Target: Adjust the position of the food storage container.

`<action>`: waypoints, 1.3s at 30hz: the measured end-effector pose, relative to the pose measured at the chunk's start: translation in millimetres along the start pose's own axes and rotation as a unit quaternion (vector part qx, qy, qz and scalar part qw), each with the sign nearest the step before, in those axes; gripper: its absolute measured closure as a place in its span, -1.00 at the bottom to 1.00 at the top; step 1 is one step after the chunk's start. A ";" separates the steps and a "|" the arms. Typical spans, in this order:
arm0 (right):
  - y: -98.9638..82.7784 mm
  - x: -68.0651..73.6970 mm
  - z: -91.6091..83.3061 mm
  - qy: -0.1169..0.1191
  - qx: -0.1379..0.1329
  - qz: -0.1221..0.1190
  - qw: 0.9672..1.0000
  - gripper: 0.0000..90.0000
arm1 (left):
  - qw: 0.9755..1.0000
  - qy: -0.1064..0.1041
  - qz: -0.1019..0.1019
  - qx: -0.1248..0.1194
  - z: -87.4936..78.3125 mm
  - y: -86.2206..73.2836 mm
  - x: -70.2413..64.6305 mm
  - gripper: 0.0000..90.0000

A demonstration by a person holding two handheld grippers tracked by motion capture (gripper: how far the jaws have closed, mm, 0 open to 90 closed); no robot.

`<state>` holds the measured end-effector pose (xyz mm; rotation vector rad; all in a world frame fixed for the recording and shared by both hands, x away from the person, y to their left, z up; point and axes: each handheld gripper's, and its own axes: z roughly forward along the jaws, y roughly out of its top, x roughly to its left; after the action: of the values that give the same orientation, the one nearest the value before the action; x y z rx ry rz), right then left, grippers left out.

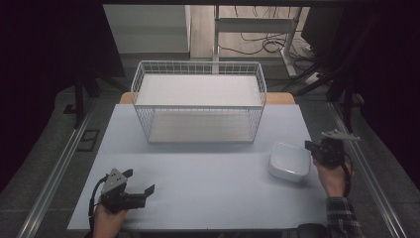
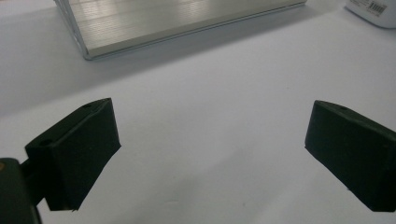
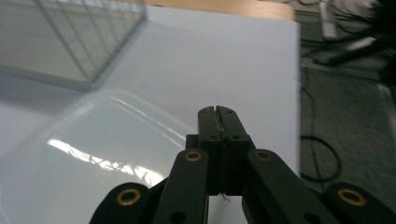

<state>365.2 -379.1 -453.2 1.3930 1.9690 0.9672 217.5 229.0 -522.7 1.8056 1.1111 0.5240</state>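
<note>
The white tabletop [image 1: 208, 188] carries a white wire basket [image 1: 198, 101] at twelve o'clock, lying on its side with its opening facing me. At four o'clock sits a white square bowl [image 1: 289, 160], upside down. My right tongs [image 1: 310, 146] hover just beside its right edge, jaws pressed together and empty. My left tongs [image 1: 139, 181] at seven o'clock are spread wide, empty.
</note>
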 end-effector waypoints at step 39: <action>-15.6 86.6 36.6 0.146 0.069 -0.042 0.986 0.98 | 1.000 -0.010 -0.003 0.007 3.8 0.1 -0.5 -0.94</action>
<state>356.4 -291.4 -489.4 1.2864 2.3315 1.0629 220.1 226.7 -524.4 1.8160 1.1084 0.4958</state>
